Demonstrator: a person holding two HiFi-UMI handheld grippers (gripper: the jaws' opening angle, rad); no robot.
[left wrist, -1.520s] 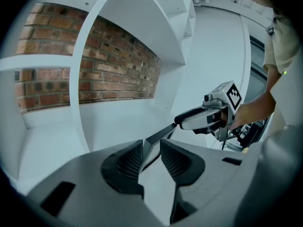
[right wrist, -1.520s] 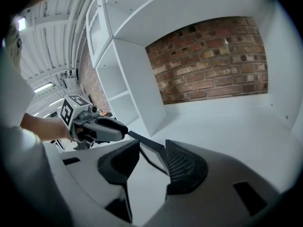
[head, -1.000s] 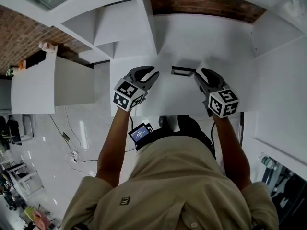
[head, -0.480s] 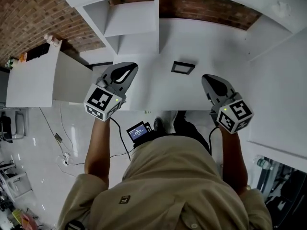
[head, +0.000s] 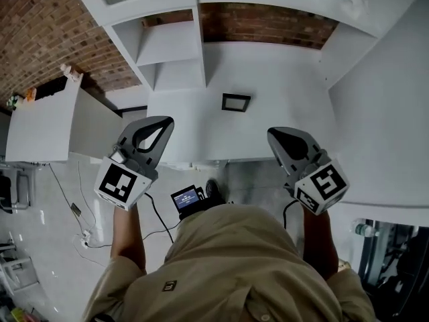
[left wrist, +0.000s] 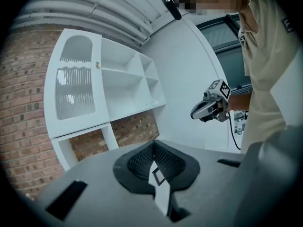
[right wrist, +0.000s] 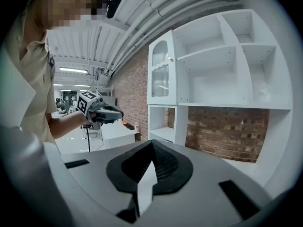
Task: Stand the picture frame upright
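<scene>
Your left claw (head: 167, 121) and right claw (head: 271, 135) were both pinched closed on nothing by the tabletop's (head: 281, 86) front edge. Any bump there could've toppled that picture frame (head: 236, 102) mid-tabletop.

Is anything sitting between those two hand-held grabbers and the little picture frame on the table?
Nothing visible does. The picture frame sits alone on the white table, and only bare tabletop and open air separate it from the left gripper and the right gripper. Both have fingers shut, holding nothing.
</scene>
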